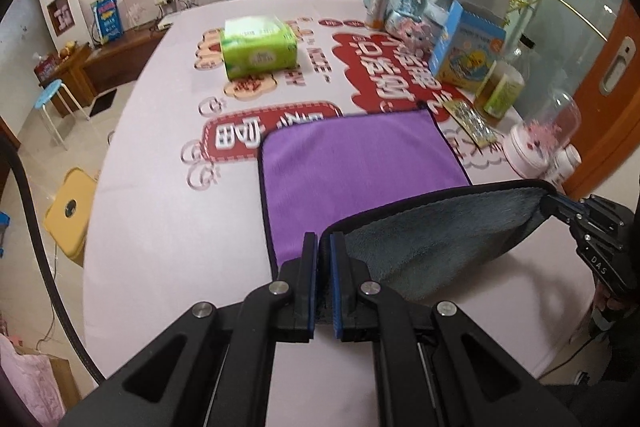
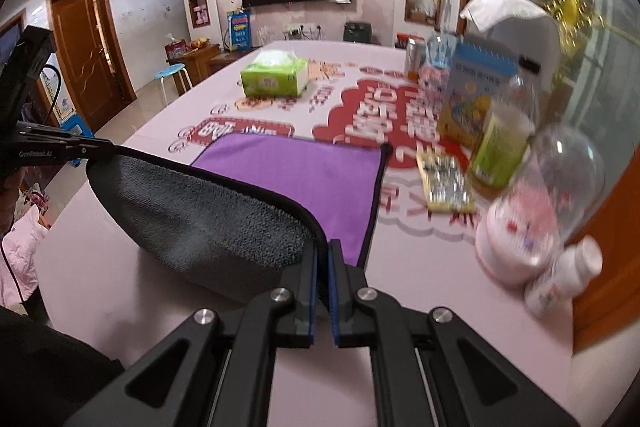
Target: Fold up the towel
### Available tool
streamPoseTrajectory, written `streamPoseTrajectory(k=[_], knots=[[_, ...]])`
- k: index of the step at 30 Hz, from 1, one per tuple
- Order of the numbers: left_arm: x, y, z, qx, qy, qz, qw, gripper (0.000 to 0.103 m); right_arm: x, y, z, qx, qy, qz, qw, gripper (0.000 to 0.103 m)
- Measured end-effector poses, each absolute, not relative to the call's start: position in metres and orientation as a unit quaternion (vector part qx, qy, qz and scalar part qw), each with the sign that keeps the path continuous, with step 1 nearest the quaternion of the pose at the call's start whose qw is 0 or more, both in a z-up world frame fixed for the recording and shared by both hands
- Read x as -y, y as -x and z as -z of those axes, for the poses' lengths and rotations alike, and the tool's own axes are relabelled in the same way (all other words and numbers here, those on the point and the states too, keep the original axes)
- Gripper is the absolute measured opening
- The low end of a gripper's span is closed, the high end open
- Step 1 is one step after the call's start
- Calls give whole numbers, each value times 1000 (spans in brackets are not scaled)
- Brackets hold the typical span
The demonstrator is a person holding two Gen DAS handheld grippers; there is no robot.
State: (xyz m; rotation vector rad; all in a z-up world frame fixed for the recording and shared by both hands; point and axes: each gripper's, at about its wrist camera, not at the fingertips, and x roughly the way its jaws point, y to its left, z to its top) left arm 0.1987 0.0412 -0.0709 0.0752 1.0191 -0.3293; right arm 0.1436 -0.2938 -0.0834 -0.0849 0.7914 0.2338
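A towel, purple on top (image 1: 360, 155) and grey underneath (image 1: 432, 227), lies on the pink table. Its near edge is lifted off the table and hangs between both grippers, grey side showing. My left gripper (image 1: 325, 247) is shut on the near left corner. My right gripper (image 2: 322, 251) is shut on the near right corner; it also shows at the right in the left wrist view (image 1: 560, 205). The left gripper shows at the left in the right wrist view (image 2: 86, 151). The far half (image 2: 296, 183) rests flat on the table.
A green tissue box (image 1: 258, 51) sits at the far middle of the table (image 1: 160, 227). Along the right side stand a blue box (image 1: 464, 47), a green jar (image 2: 500, 147), a glass dome (image 2: 552, 195), a small white bottle (image 2: 560, 279) and a yellow card (image 2: 444, 183).
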Motion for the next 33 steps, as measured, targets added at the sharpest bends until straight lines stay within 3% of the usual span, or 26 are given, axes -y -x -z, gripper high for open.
streamPoseTrajectory(k=[15, 33], knots=[[-47, -273, 57, -441, -31, 129, 888, 4, 288, -222, 60, -318, 56, -95, 942, 5], [-41, -365, 129, -466, -17, 96, 879, 4, 278, -306, 126, -319, 71, -40, 944, 5]])
